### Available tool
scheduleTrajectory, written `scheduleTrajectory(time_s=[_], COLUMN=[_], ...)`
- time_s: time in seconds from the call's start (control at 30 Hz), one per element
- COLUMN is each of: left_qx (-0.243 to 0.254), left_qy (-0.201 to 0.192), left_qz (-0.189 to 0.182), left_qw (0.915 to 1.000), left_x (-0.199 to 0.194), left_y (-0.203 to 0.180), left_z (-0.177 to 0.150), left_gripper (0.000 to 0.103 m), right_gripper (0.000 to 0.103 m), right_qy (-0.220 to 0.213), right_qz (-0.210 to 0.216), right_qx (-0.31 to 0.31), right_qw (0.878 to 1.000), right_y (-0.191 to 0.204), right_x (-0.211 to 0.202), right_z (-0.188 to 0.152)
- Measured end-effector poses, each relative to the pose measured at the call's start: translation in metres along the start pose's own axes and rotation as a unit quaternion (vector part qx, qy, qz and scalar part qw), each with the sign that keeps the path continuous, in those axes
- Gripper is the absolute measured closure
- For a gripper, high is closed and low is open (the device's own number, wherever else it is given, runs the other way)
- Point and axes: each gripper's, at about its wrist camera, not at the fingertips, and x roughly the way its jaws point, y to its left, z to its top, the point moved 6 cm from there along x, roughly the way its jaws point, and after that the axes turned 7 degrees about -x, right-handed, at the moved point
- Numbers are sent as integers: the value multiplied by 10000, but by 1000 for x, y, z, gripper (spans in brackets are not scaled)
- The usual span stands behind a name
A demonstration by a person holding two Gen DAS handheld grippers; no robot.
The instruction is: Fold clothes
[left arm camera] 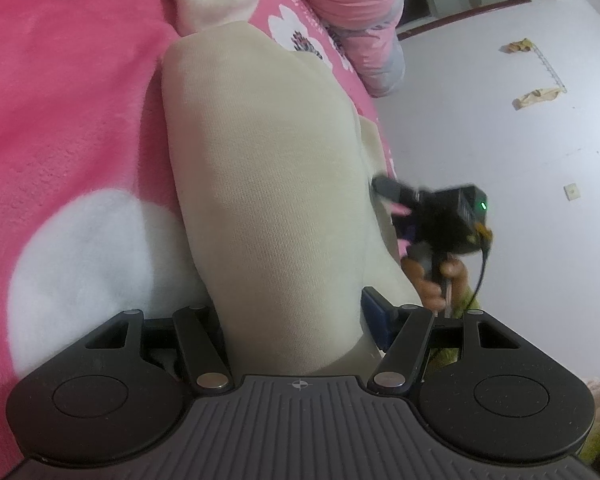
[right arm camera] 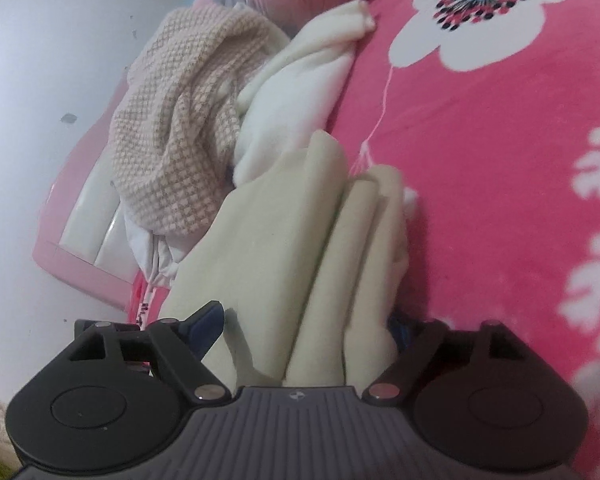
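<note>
The cream garment (left arm camera: 268,200) is lying in a long folded bundle on the pink flowered bed (left arm camera: 60,100), its near end sitting between the jaws of the left hand-held gripper (left arm camera: 296,320), which are standing fairly wide around the cloth; whether the pads are pressing on it cannot be told. From the right wrist view the same cream garment (right arm camera: 272,240) is running in stacked layers between the jaws of the right hand-held gripper (right arm camera: 304,332), and these are standing wide with a gap beside the left pad, so it is not clamping. In the left view the right hand-held gripper (left arm camera: 392,196) is hovering at the bundle's right edge. To fold well, both should probably be catching all layers together and keeping the edges aligned before turning the cloth over. A checked knit (right arm camera: 176,132) and a white garment (right arm camera: 300,92) are waiting in a heap beyond. No basket or other container is showing.
</note>
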Motion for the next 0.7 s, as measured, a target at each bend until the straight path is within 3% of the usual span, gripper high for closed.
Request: scheduleTrajectory(time_s=[0.07, 0.13, 0.27, 0.47, 0.7], left_qx=[-20, -40, 50, 212, 707], left_qy=[-6, -47, -172, -355, -484], left_qz=[18, 48, 217, 500, 466], left_qw=[10000, 10000, 9996, 9979, 9952], left_x=[1, 0, 0, -2, -7], left_y=[-1, -2, -8, -21, -54], left_z=[1, 0, -3, -6, -15], left_gripper=[39, 39, 39, 39, 40], right_gripper=[38, 48, 59, 65, 65], right_qy=[-16, -46, -174, -429, -893], right_qz=[203, 316, -138, -980, -1402], right_qx=[199, 548, 447, -177, -642], right_qw=[9996, 9980, 9988, 9941, 9840], right_y=[-10, -18, -5, 39, 89], right_x=[8, 17, 6, -10, -52], right_z=[9, 14, 3, -11, -30])
